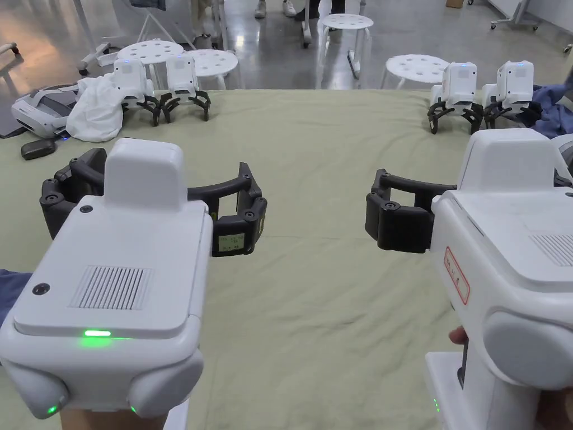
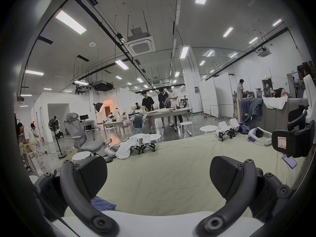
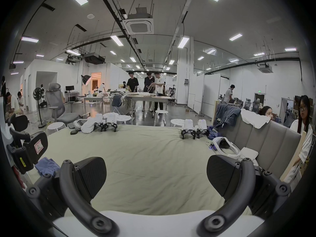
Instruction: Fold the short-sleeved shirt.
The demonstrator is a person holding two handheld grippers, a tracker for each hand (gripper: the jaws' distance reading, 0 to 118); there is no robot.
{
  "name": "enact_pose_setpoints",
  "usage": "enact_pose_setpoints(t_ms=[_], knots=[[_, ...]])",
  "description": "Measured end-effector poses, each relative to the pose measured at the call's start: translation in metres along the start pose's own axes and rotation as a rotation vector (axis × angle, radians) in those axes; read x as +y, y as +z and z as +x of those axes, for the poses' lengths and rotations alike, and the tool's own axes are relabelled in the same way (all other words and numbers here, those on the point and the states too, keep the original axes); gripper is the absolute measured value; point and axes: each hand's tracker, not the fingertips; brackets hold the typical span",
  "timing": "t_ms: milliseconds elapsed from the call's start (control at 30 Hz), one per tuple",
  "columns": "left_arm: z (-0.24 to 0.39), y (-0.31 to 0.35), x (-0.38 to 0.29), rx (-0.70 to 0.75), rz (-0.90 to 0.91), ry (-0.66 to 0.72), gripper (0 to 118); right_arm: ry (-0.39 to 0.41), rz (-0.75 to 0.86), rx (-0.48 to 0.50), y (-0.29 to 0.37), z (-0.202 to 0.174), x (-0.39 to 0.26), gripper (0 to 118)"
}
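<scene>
While I hold both over the green sheet (image 1: 313, 302), my left gripper (image 2: 158, 179) gapes empty. My right gripper (image 3: 156, 177) is spread wide too, with blue cloth (image 3: 46, 166) lying near left.

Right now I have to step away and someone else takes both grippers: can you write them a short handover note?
Left gripper: open, holding nothing, above the green sheet.
Right gripper: open, holding nothing, beside it.
Blue garment, likely the shirt: crumpled at the near left edge of the sheet, by the left gripper. Another blue cloth lies at the far right.
Done: nothing folded yet.
Left: bring the shirt to the middle, spread it flat, fold it.
</scene>
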Motion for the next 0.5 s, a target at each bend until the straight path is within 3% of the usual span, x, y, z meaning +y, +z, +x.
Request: enact_pose_setpoints(t_ms=[500], knots=[[0.0, 0.001, -0.001, 0.01, 0.004, -0.004, 118, 0.078, 0.074, -0.021, -0.001, 0.001, -0.015, 118]])
